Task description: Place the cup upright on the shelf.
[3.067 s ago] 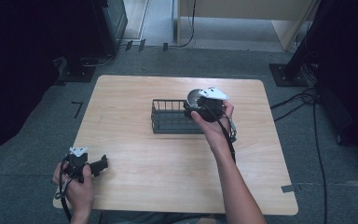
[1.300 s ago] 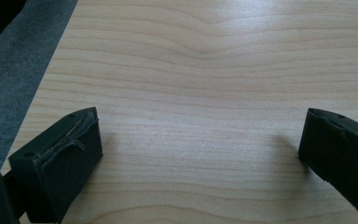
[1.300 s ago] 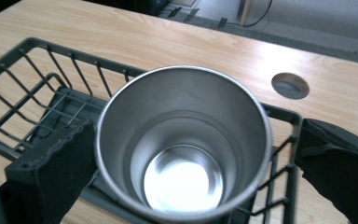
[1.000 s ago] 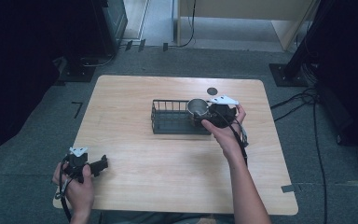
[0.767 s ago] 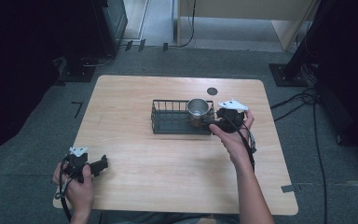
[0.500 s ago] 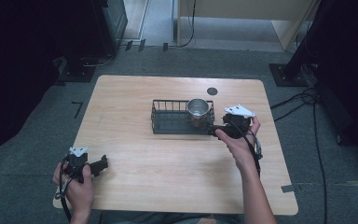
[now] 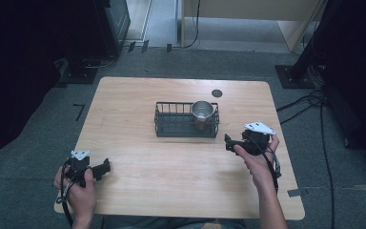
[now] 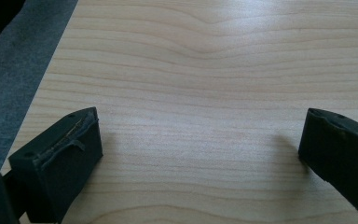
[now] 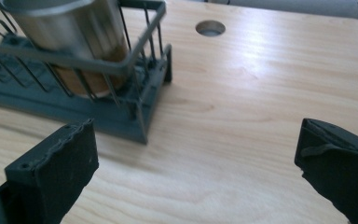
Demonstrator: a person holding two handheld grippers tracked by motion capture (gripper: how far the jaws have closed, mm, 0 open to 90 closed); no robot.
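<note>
Left hand [image 7: 78, 188]: at the near left corner of the table [image 7: 171, 191], wrapped around its tool, forearm entering from the bottom edge.
Left gripper [image 7: 102, 168]: held low over the wood near that corner; in the left gripper view [image 8: 200, 154] its jaws stand wide apart with bare tabletop between them and nothing held.
Right hand [image 7: 257, 152]: over the right side of the table, a little farther in than the left hand.
Right gripper [image 7: 228, 142]: jaws point left toward the rack; in the right gripper view [image 9: 196, 168] they are spread wide and empty, with wood grain between them.
Wire rack [image 7: 171, 125]: dark, rectangular, near the table's middle; its right end lies just beyond and left of the right gripper, apart from it.
Metal cup [image 7: 202, 110]: upright in the right end of the rack, mouth up; in the right gripper view [image 9: 70, 28] it stands behind the rack's wires [image 9: 140, 88], ahead and left of the jaws, clear of them.
Round hole [image 7: 217, 93]: in the tabletop behind the rack; also seen from the right gripper [image 9: 210, 28].
Floor [image 7: 43, 129]: grey carpet around the table; cables [image 7: 310, 102] trail at the far right.
</note>
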